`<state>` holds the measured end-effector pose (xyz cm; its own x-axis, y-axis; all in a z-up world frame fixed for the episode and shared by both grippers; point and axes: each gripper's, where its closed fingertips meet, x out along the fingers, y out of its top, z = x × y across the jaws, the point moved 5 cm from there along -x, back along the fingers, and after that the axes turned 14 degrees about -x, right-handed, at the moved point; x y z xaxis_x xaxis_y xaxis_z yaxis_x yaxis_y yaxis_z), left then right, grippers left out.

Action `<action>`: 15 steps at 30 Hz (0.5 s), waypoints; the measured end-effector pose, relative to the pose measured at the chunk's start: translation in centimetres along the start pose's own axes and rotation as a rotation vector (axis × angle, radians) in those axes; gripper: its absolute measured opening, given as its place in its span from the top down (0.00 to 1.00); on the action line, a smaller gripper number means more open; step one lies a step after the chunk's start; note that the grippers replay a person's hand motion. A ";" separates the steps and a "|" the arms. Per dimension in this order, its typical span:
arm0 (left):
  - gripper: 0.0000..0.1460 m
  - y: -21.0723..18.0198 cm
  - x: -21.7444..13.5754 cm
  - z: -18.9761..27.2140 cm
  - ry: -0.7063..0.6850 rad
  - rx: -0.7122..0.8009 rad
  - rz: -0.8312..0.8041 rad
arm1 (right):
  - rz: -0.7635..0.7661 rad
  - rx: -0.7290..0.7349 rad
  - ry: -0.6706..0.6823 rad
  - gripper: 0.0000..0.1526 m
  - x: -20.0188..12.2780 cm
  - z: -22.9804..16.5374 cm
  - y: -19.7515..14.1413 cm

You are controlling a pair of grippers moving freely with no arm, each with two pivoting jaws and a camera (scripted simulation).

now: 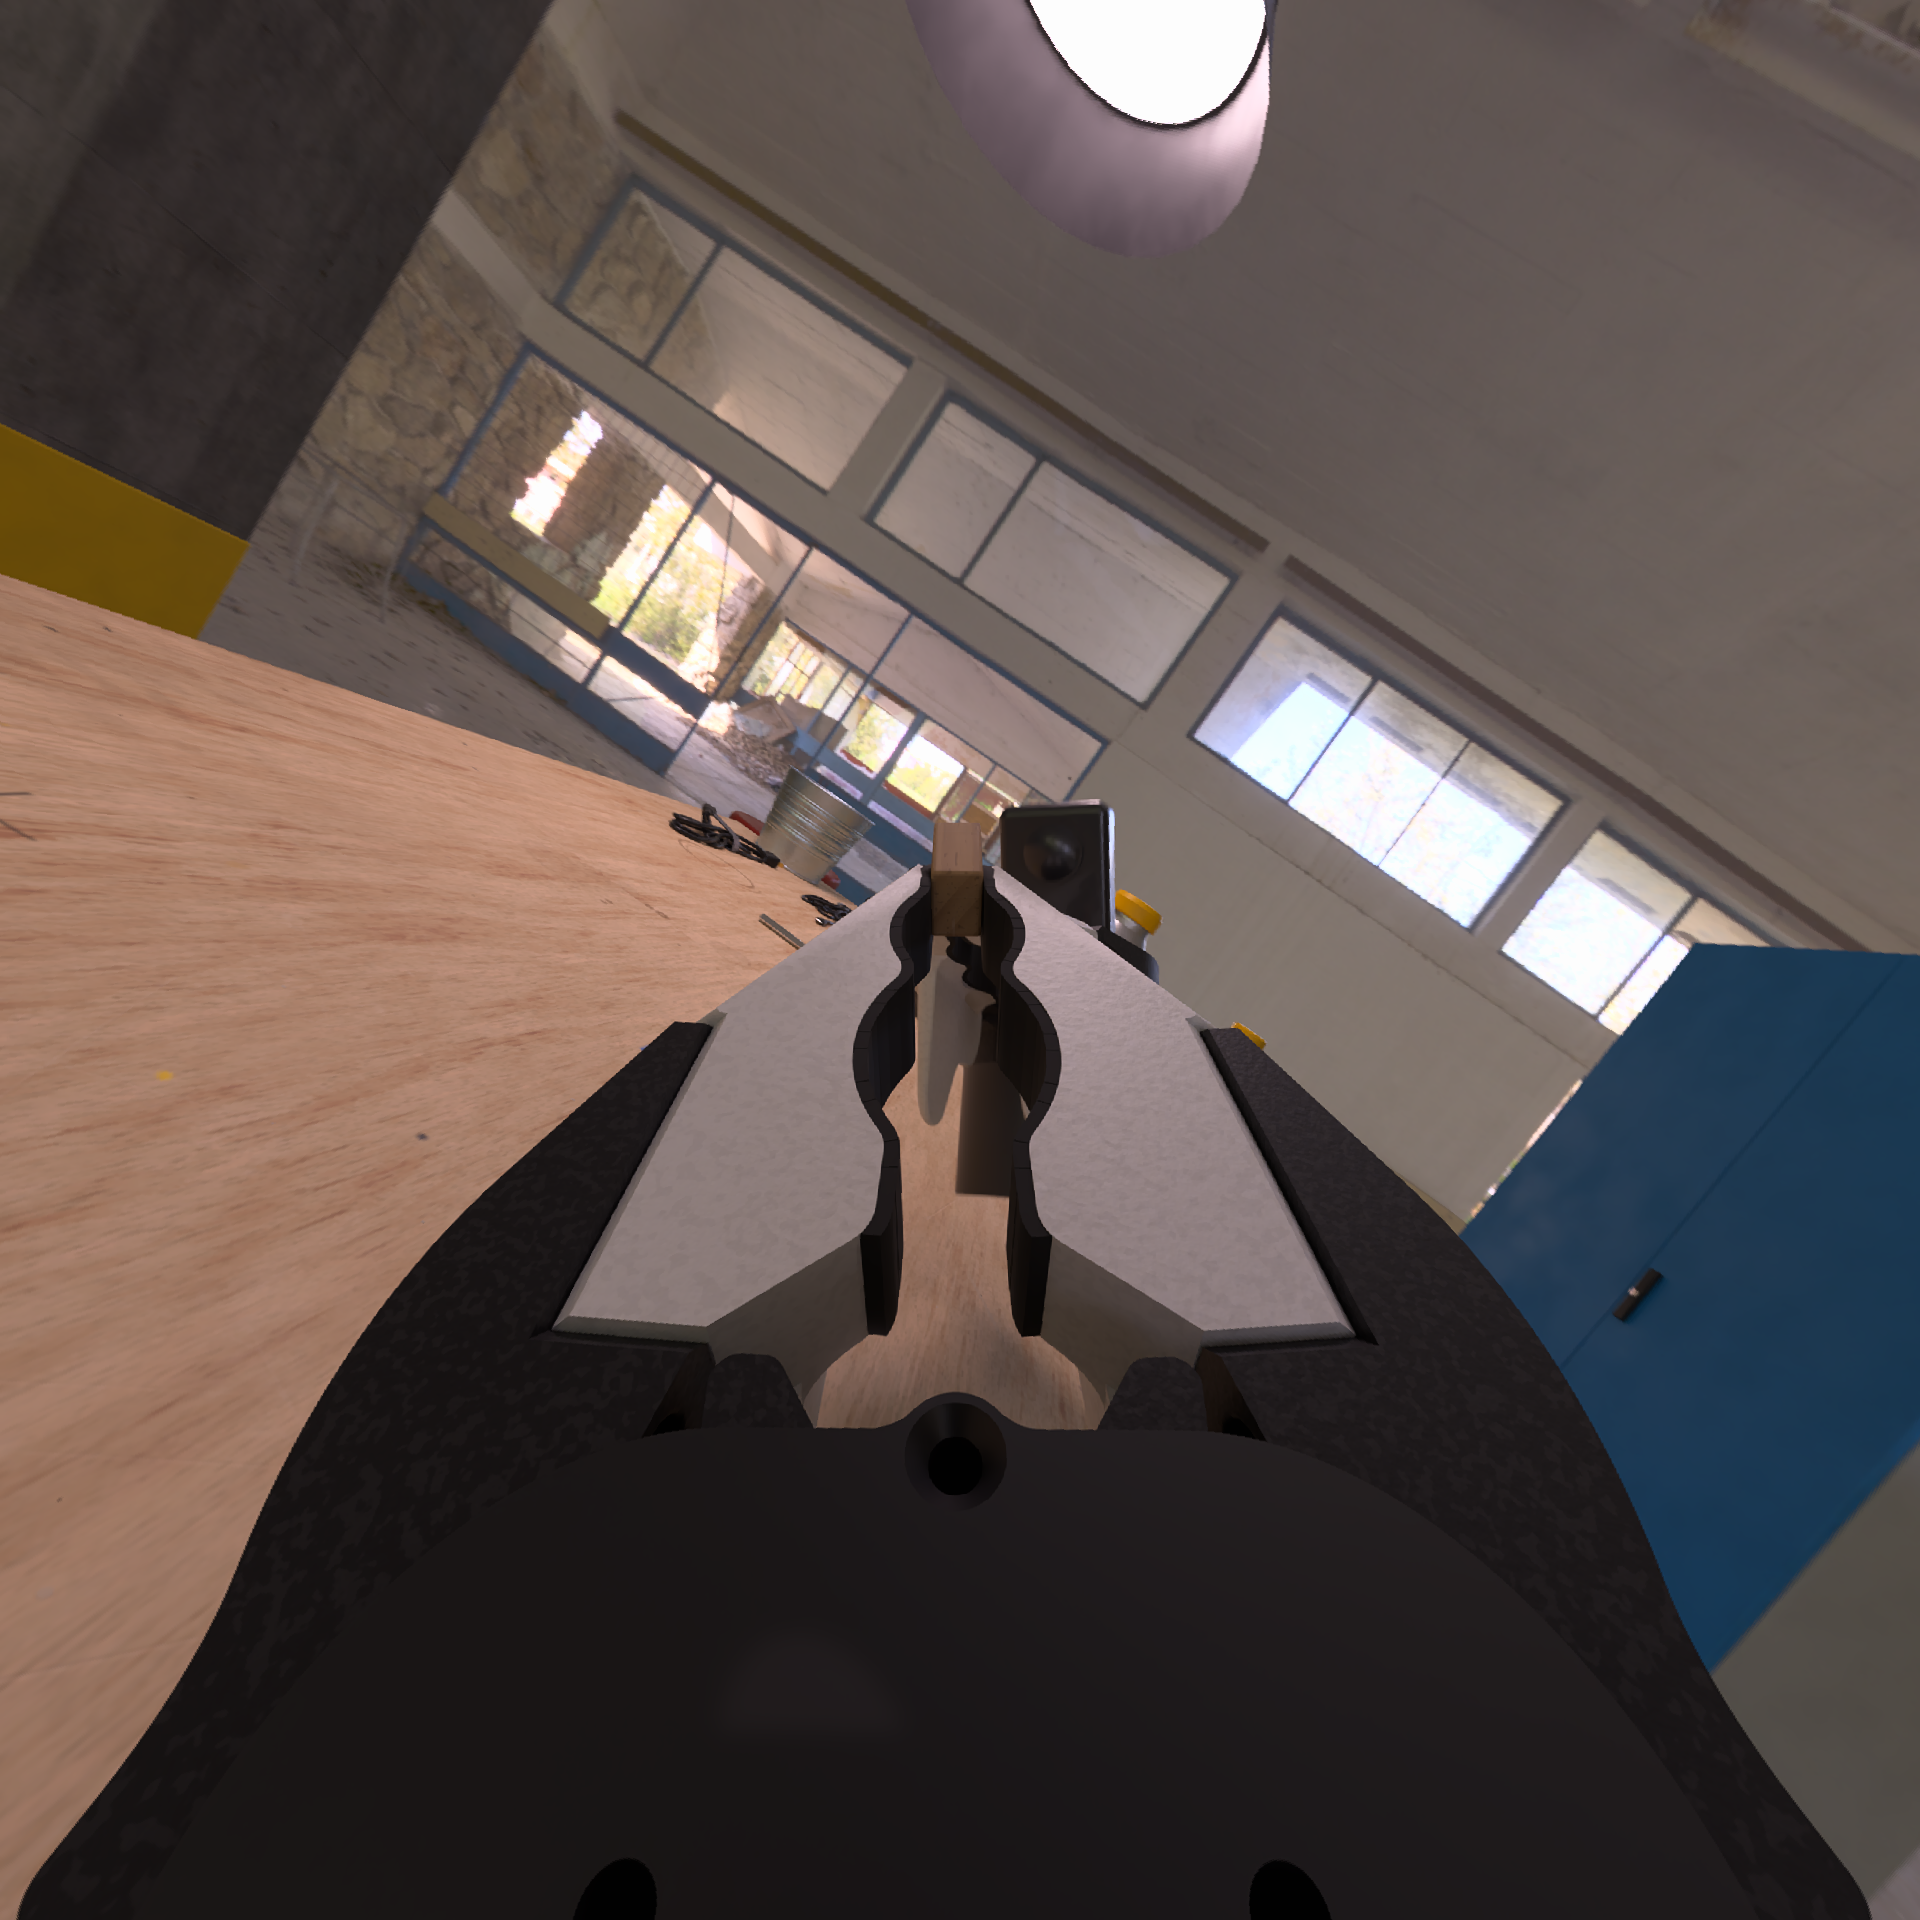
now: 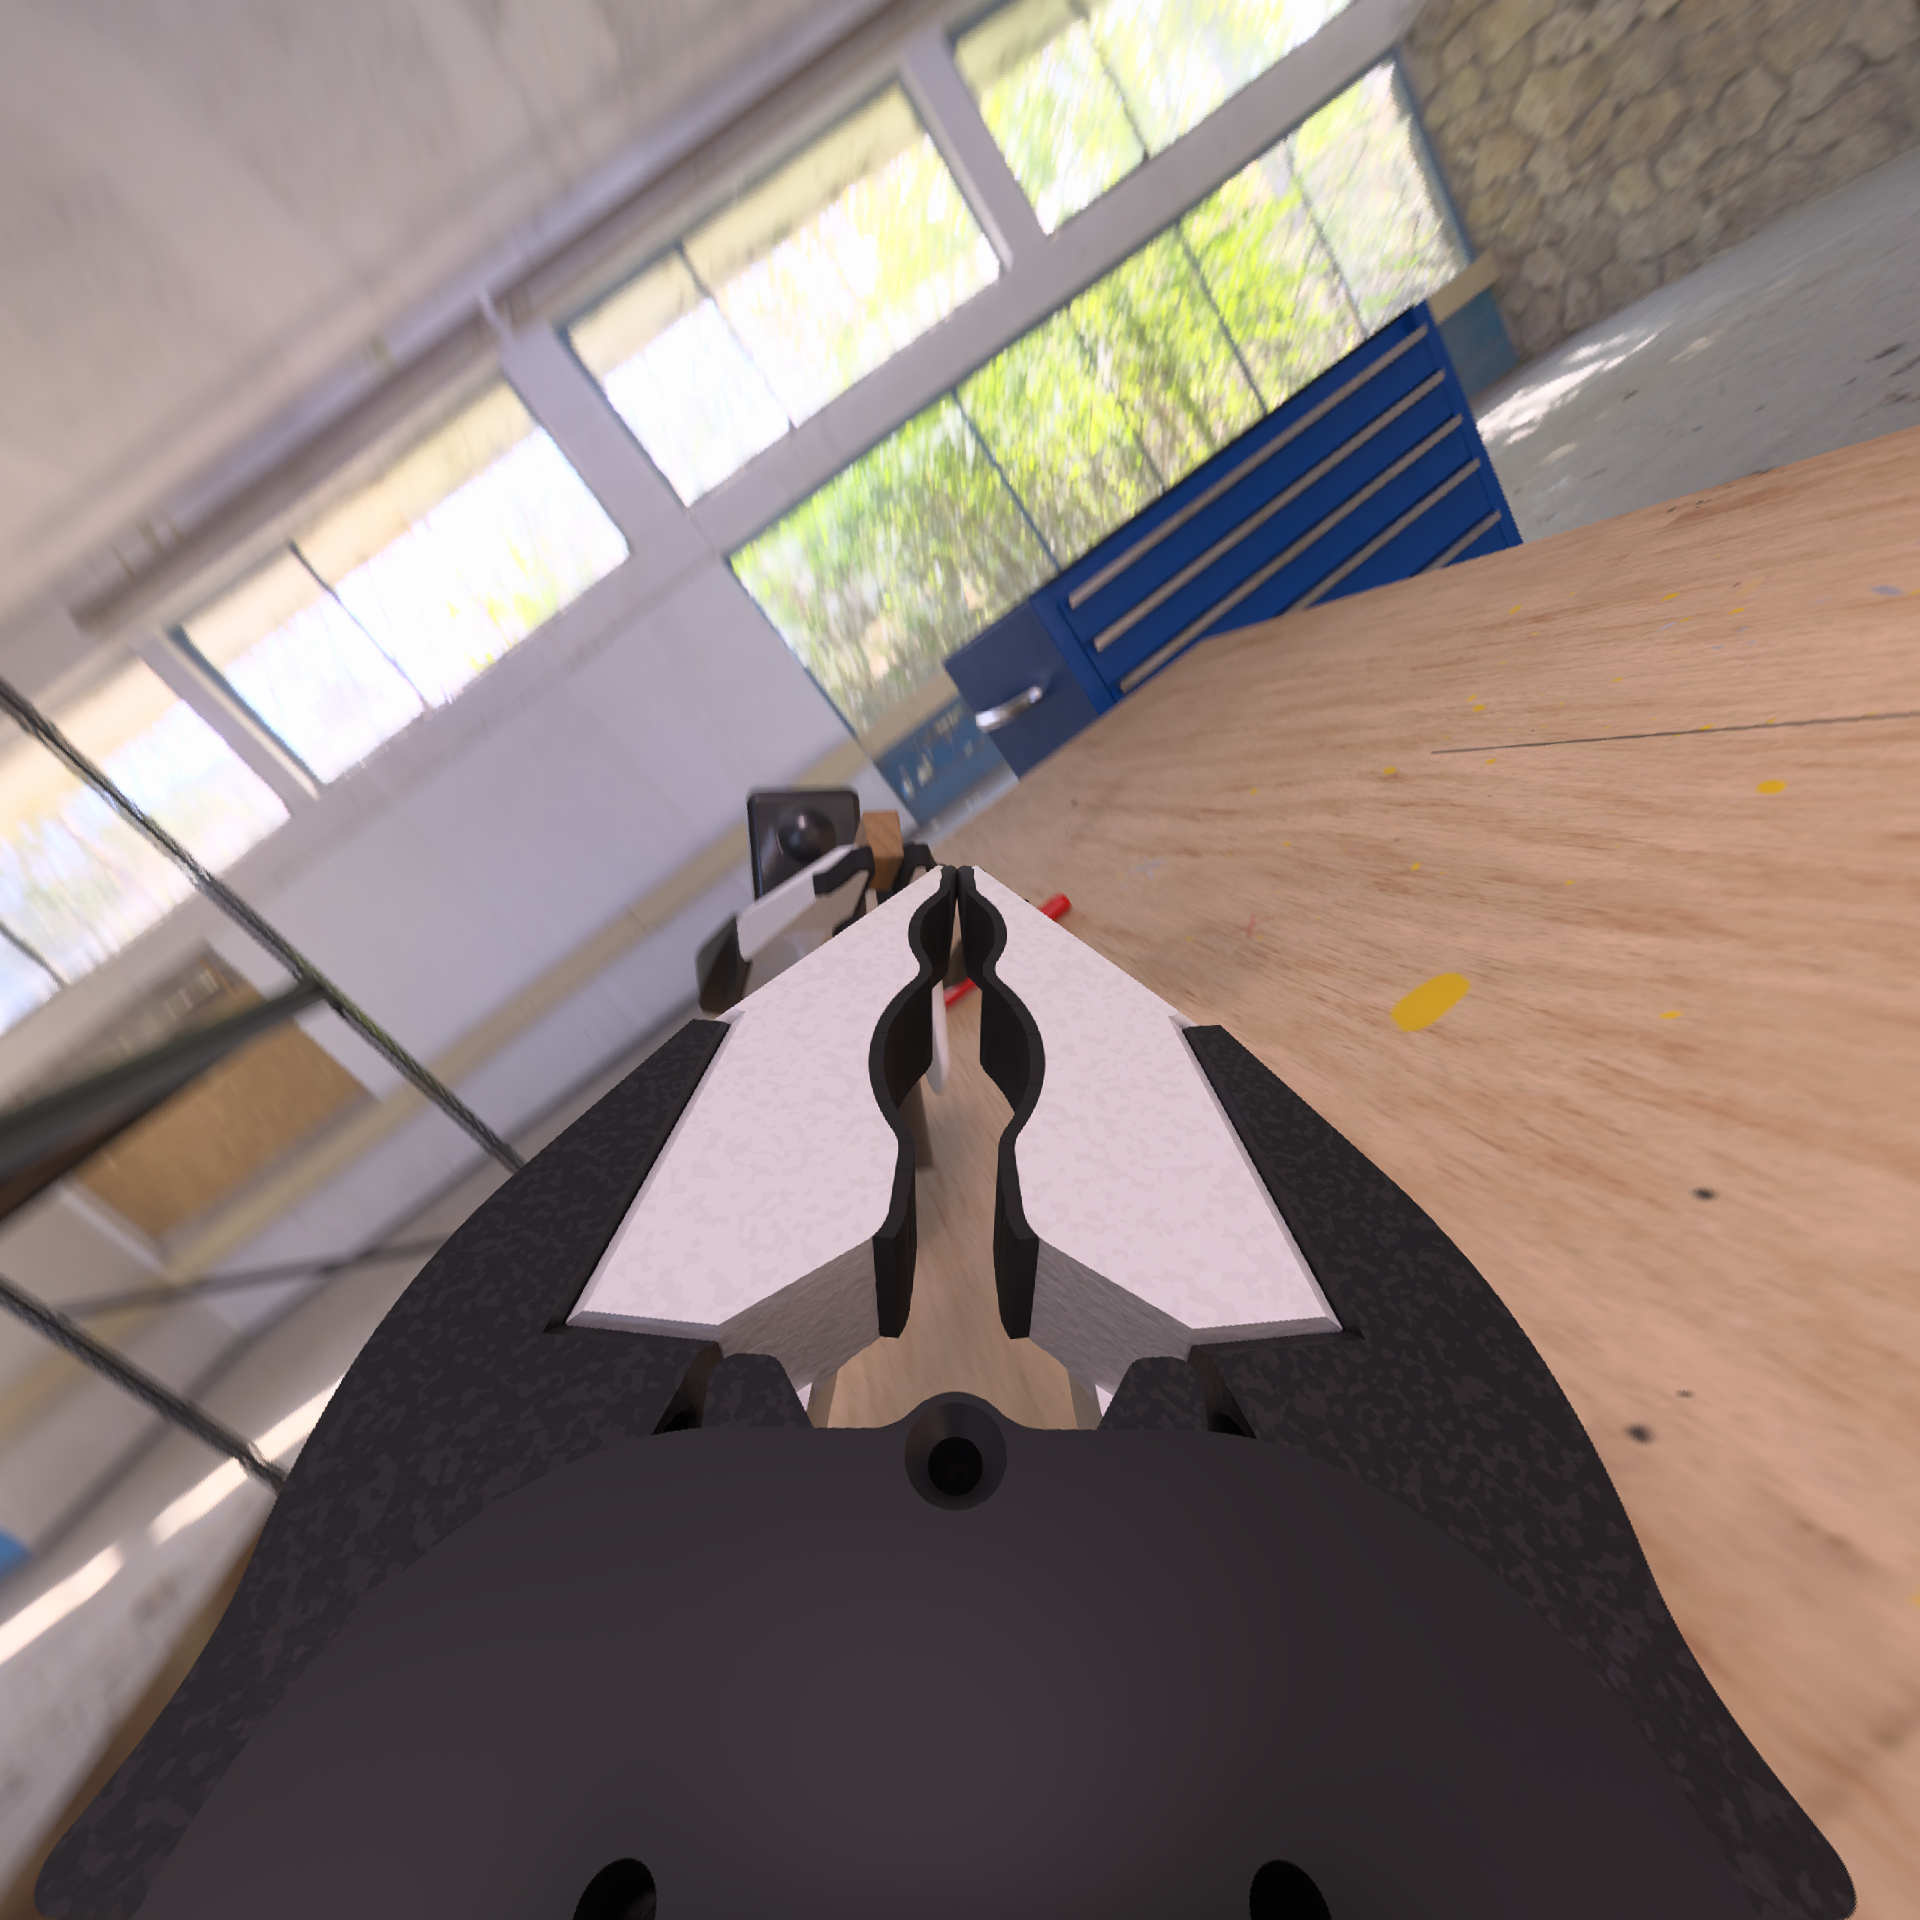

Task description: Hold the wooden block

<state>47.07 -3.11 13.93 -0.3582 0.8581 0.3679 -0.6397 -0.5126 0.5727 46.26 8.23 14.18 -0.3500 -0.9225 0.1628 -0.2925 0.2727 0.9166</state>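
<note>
The left gripper (image 1: 957, 896) pinches the squared wooden block (image 1: 956, 878) in wavy-edged fingers (right gripper (image 2: 955, 881) closed, empty).

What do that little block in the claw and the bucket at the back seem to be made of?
The block looks like pale, unpainted wood: tan with faint grain, matte, held in the left claw. The bucket looks like galvanised metal: silvery grey, ribbed, dull sheen, though it is too far off to be sure.
</note>
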 end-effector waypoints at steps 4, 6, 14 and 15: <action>0.95 -0.1 0.4 0.1 -0.027 -0.015 -0.039 | -0.129 -0.135 0.059 0.96 0.6 -0.8 0.0; 0.95 -0.1 0.5 0.2 -0.038 -0.017 -0.048 | -0.142 -0.138 0.078 0.95 0.9 -1.0 -0.1; 0.95 -0.1 0.5 0.3 -0.038 0.001 -0.055 | -0.123 -0.069 0.100 0.96 1.1 -1.1 -0.1; 0.95 -0.1 0.6 0.3 -0.038 0.007 -0.046 | -0.096 -0.045 0.094 0.96 1.1 -1.1 0.0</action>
<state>47.12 -2.59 14.35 -0.3021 0.8793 0.3683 -0.6505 -0.4726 0.5946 46.86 6.90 14.80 -0.2363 -0.9660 0.1052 -0.2795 0.1713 0.9447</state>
